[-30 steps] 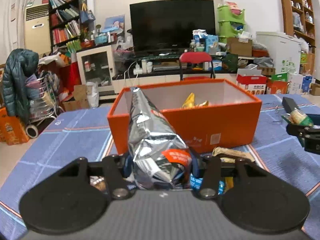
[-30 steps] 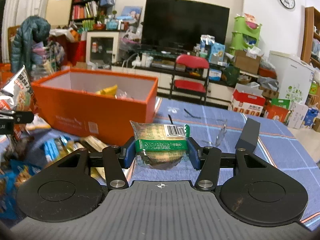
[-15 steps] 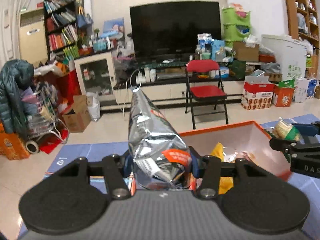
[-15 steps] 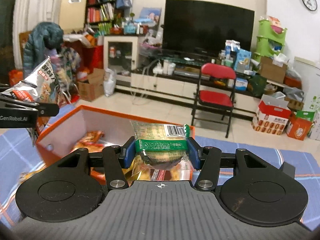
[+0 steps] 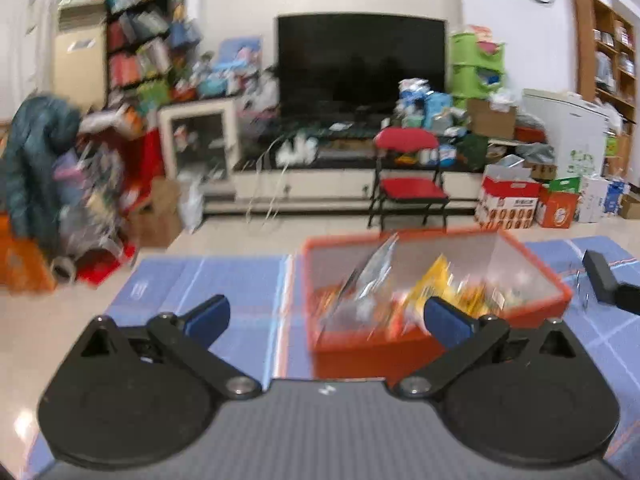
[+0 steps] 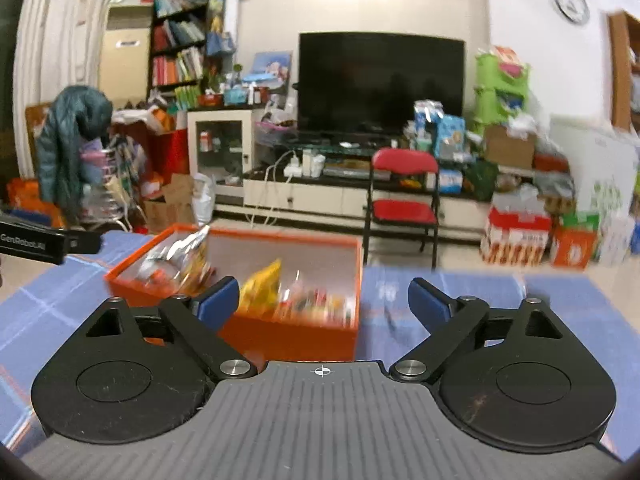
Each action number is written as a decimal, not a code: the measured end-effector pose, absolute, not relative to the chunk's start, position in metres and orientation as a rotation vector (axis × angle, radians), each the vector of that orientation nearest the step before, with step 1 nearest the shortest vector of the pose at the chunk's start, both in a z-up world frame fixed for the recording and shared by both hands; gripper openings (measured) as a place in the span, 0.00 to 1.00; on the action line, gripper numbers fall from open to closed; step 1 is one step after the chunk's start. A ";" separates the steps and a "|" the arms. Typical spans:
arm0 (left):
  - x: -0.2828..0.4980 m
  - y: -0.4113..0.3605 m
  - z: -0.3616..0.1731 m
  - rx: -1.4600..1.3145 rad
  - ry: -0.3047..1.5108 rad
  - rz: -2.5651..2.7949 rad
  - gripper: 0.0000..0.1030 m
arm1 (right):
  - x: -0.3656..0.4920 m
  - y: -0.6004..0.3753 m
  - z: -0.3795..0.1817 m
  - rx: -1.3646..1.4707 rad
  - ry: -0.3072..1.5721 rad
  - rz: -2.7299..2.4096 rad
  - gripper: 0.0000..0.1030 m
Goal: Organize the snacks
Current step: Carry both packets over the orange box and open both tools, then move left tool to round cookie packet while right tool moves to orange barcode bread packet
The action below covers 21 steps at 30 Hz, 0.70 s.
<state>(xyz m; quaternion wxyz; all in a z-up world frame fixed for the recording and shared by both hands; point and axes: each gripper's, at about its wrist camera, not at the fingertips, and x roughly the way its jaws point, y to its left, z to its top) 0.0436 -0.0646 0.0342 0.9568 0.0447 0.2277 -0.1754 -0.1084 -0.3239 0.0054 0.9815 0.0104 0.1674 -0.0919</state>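
Orange cardboard forms the open box that serves as landmark throughout; it stands on a blue checked cloth spread over the table. Left of the box, in the left wrist view, only bare cloth lies under the left finger of the left gripper, whose jaws have just been opening and now stand spread wide with nothing between them. Inside the box, against its left wall, a silver snack bag leans upright and blurred; to its right, also inside, lie a yellow packet and a blurred heap of small mixed snacks. Right of the box, the black body of the other gripper enters at the frame edge. In the right wrist view, the right gripper hovers above the near right part of the box, its jaws likewise just opened and empty. Beyond the box stand a red folding chair and a dark television.
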 end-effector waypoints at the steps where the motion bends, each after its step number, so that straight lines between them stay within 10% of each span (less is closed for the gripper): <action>1: 0.035 -0.052 0.027 0.074 0.480 -0.332 0.99 | -0.122 -0.321 -0.004 0.045 0.344 -0.192 0.81; 21: 0.037 -0.019 -0.053 0.320 0.511 -0.483 0.99 | -0.126 -0.292 -0.073 0.063 0.472 -0.158 0.80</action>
